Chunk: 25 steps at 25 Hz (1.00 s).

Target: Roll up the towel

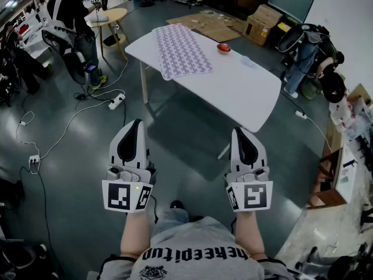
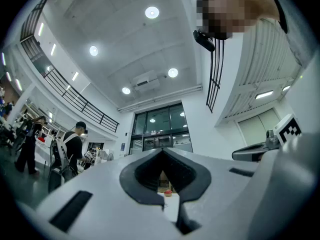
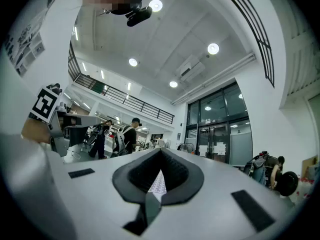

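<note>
A patterned towel [image 1: 180, 51] lies flat on the left end of a white table [image 1: 239, 92], well ahead of me. My left gripper [image 1: 133, 128] and right gripper [image 1: 241, 136] are held side by side over the floor, short of the table, both shut and empty. Through the right gripper's jaws a strip of the towel [image 3: 158, 183] shows. In the left gripper view a small red bowl [image 2: 168, 192] and a bit of the table top [image 2: 170, 206] appear between the jaws.
A red bowl [image 1: 224, 48] and a clear item [image 1: 248, 62] sit on the table beyond the towel. Cables and a power strip [image 1: 116, 101] lie on the floor at left. People stand at left [image 1: 73, 16] and right [image 1: 306, 51]. Cardboard boxes [image 1: 261, 22] are behind.
</note>
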Each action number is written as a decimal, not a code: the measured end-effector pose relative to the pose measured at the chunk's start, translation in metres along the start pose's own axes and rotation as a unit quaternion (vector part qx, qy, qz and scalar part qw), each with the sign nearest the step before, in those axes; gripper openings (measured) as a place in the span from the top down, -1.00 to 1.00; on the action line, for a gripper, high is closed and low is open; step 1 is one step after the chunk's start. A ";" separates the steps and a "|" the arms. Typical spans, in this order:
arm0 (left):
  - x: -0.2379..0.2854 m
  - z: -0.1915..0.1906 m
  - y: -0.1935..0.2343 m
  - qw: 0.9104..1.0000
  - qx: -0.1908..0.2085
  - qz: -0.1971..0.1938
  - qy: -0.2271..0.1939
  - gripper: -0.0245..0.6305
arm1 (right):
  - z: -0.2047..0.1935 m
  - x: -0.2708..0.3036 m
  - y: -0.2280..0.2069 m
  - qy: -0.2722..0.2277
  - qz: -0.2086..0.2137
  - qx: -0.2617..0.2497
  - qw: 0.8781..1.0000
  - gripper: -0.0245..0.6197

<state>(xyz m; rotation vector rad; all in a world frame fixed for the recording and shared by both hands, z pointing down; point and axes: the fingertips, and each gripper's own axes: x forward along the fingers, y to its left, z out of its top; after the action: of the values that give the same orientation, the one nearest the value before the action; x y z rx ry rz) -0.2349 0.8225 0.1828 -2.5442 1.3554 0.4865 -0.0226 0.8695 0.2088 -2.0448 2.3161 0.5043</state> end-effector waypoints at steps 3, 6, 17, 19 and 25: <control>0.001 -0.001 -0.001 1.000 -0.003 -0.001 0.000 0.92 | 0.000 0.001 -0.002 0.001 -0.001 0.000 1.000 0.92; 0.001 0.000 0.001 1.000 -0.007 -0.003 -0.002 0.92 | 0.001 0.003 0.000 0.000 -0.002 0.001 1.000 0.92; 0.018 -0.003 0.024 1.000 0.003 -0.025 -0.004 0.92 | 0.009 0.026 0.008 -0.038 0.006 -0.020 0.999 0.92; 0.021 -0.005 0.028 1.000 0.003 -0.028 -0.005 0.92 | 0.008 0.028 0.008 -0.042 0.003 -0.010 0.999 0.92; 0.031 -0.003 0.040 0.999 -0.005 -0.020 -0.031 0.92 | 0.003 0.042 0.001 -0.045 -0.016 0.005 0.999 0.92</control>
<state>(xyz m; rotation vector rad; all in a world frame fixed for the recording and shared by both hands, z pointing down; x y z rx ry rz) -0.2514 0.7758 0.1723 -2.5360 1.2824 0.5607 -0.0305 0.8300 0.1974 -2.0081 2.2282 0.5703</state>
